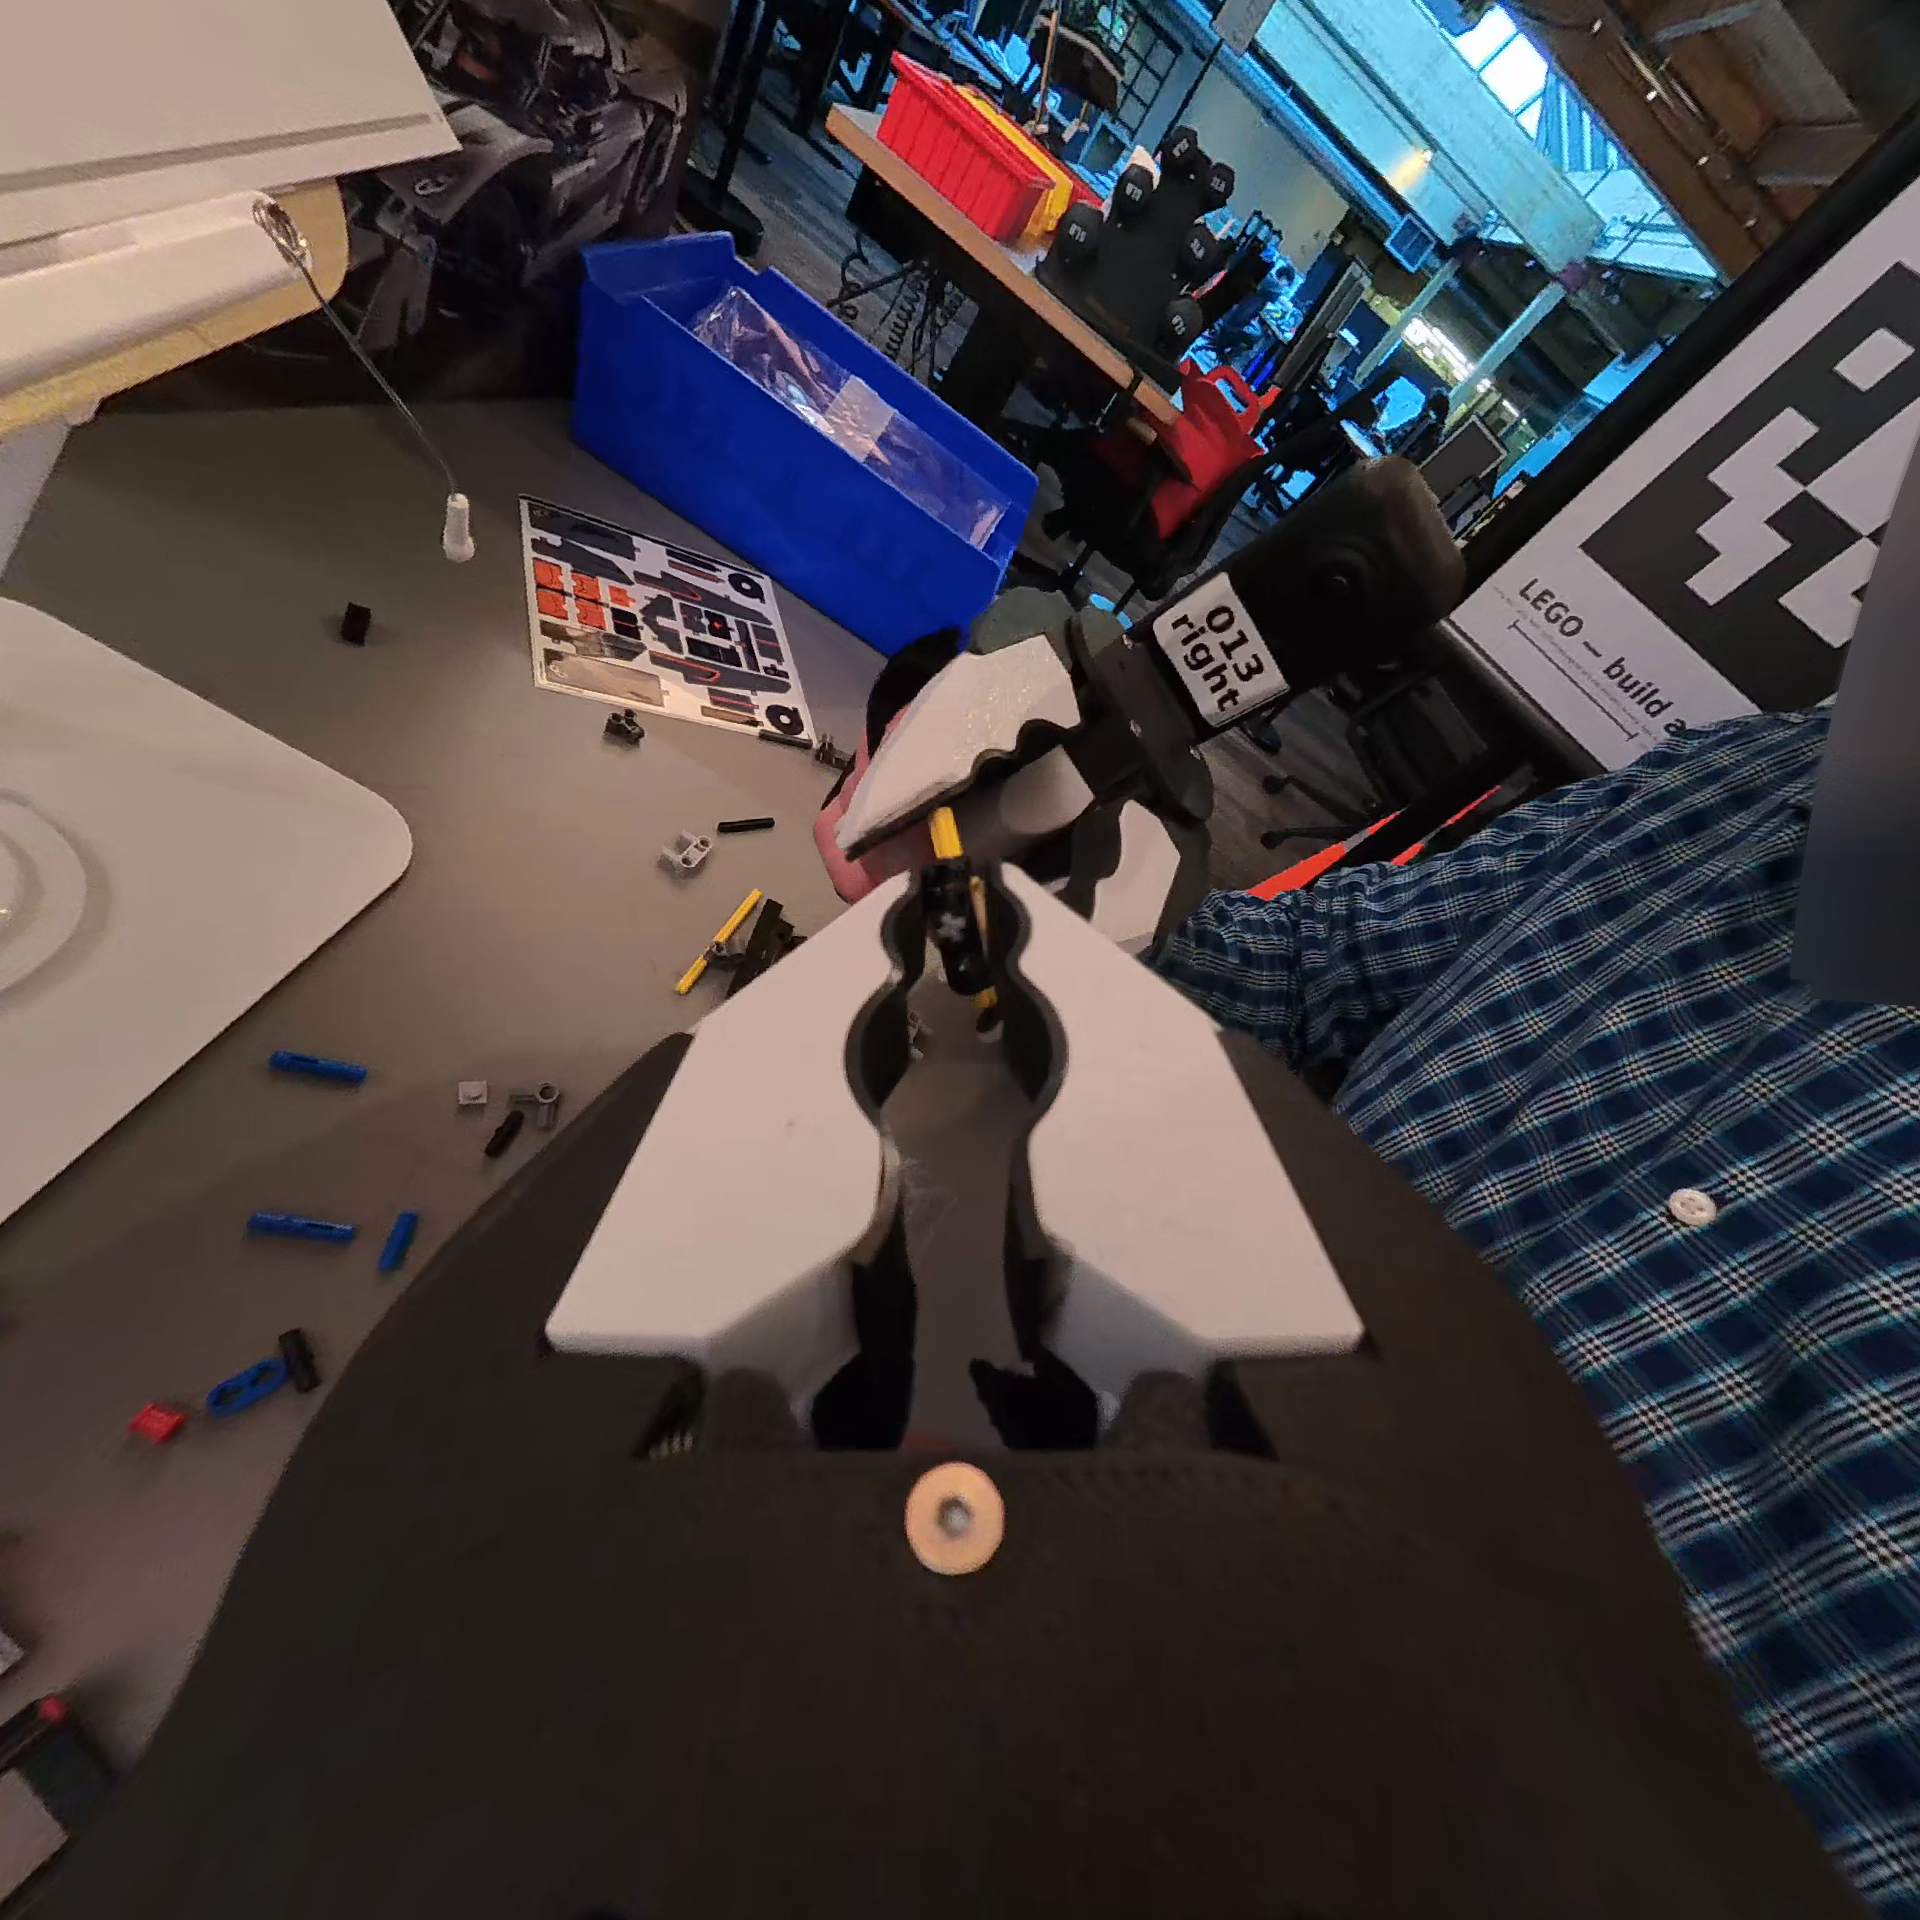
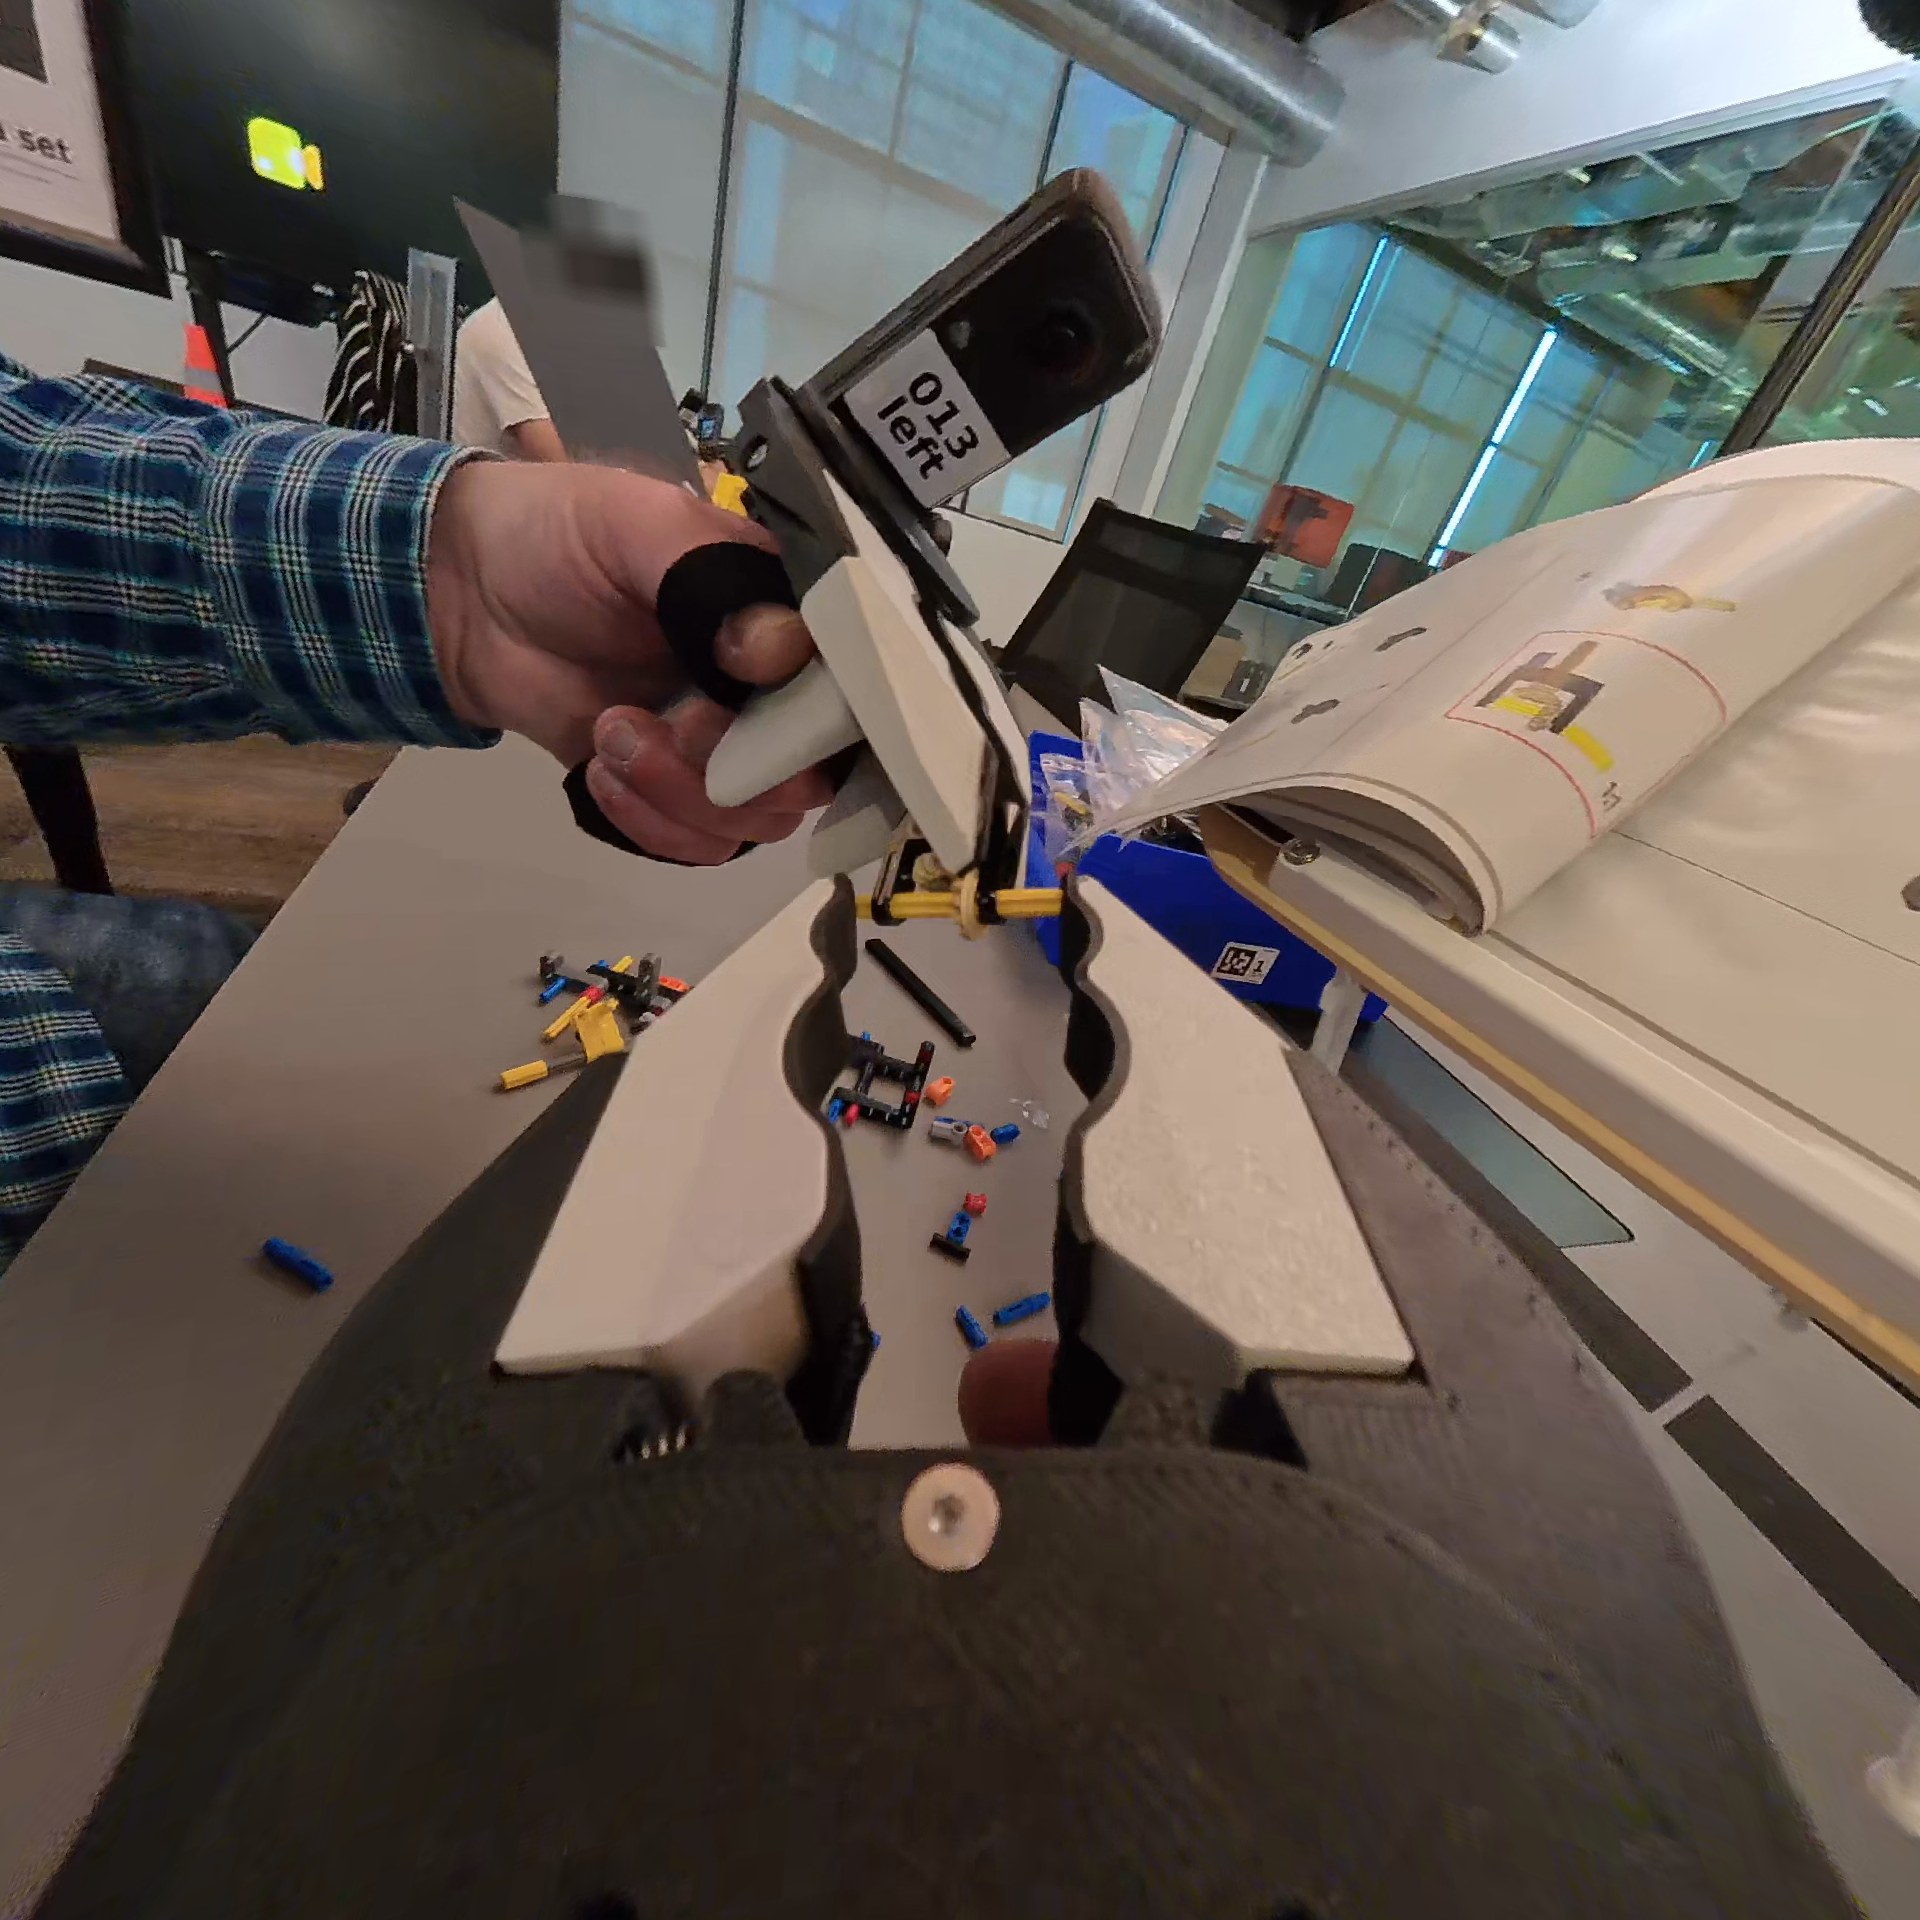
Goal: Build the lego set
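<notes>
bin [image 1: 790, 457] behind sticker sheet [image 1: 665, 623], loose pieces [image 1: 312, 1226] on table [image 1: 260, 499]

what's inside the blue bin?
Clear plastic bags lie in the blue bin; in the right wrist view they bunch above its rim. The bags' contents and the bin's floor are hidden by glare and the walls.

Bright window daylight; fisheye-warped edges

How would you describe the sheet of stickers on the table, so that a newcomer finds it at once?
Start at the big blue plastic bin standing on the grey table. Directly in front of its long side lies the flat white rectangular sticker sheet, printed with black and red shapes. It is the only flat paper item among the small loose bricks around it.
</notes>
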`<state>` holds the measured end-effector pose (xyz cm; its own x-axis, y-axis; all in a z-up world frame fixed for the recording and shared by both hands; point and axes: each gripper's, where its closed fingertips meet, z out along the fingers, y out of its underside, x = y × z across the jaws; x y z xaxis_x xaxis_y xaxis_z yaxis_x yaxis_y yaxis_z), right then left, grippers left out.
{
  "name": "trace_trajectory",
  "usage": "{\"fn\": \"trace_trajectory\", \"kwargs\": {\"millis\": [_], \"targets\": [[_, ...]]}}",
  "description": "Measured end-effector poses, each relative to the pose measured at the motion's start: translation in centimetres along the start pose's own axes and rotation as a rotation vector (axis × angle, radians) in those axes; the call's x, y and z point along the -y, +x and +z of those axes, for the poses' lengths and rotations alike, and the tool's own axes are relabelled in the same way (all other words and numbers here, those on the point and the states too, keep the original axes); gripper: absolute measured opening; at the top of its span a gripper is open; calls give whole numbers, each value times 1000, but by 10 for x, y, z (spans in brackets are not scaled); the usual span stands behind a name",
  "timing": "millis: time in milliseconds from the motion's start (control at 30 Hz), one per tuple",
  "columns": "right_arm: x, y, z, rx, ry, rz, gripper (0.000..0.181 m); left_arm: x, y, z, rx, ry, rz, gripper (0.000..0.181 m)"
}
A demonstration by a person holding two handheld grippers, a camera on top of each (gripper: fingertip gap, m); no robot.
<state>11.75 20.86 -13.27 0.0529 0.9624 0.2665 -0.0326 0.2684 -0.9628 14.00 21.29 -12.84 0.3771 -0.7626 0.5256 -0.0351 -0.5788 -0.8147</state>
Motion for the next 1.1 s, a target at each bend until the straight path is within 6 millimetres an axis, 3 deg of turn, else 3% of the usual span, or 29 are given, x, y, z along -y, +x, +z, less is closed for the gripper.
{"fn": "trace_trajectory", "kwargs": {"millis": [300,500,1100], "targets": [[-6,10,0,-89,-55,-83,46,8,-9,-4,28,114,-132,7],[-14,13,-1,-148,-133,-159,36,16,-15,-6,36,237,-213,7],[-20,11,-4,-135,-195,-193,25,1,-21,2,131,196,-183,7]]}}
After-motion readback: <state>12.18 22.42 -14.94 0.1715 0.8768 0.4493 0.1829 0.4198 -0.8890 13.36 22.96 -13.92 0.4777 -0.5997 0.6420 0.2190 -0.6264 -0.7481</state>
